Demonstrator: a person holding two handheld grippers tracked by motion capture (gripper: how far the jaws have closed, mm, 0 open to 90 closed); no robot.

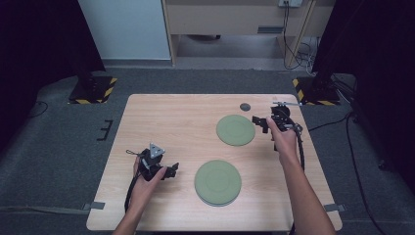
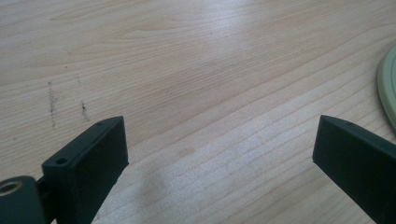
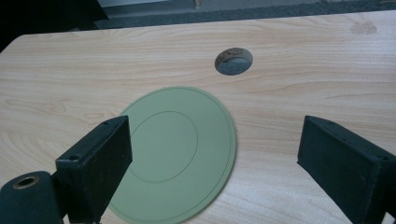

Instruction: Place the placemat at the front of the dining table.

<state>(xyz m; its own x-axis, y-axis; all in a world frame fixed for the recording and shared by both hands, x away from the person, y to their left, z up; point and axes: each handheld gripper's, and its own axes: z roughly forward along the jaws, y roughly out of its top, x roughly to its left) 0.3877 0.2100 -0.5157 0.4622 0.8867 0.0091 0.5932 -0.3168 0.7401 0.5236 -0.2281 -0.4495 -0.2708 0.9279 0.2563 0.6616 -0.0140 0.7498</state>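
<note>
Two round green plates lie on the wooden table (image 1: 161, 117): a far plate (image 1: 236, 129) right of centre and a near plate (image 1: 218, 182) by the front edge. My right gripper (image 1: 259, 122) hovers at the far plate's right rim, pointing left. In the right gripper view its jaws stand open (image 3: 212, 135) with nothing between them, and the far plate (image 3: 180, 149) lies flat below, partly behind the left jaw. My left gripper (image 1: 172, 170) rests left of the near plate, open (image 2: 219, 135) over bare wood, with the near plate's rim (image 2: 387, 84) at the right edge.
A round cable hole (image 1: 244, 106) (image 3: 233, 61) sits in the table behind the far plate. Dark stand bases with yellow-black tape (image 1: 92, 90) (image 1: 315, 90) flank the table's far corners on the grey floor.
</note>
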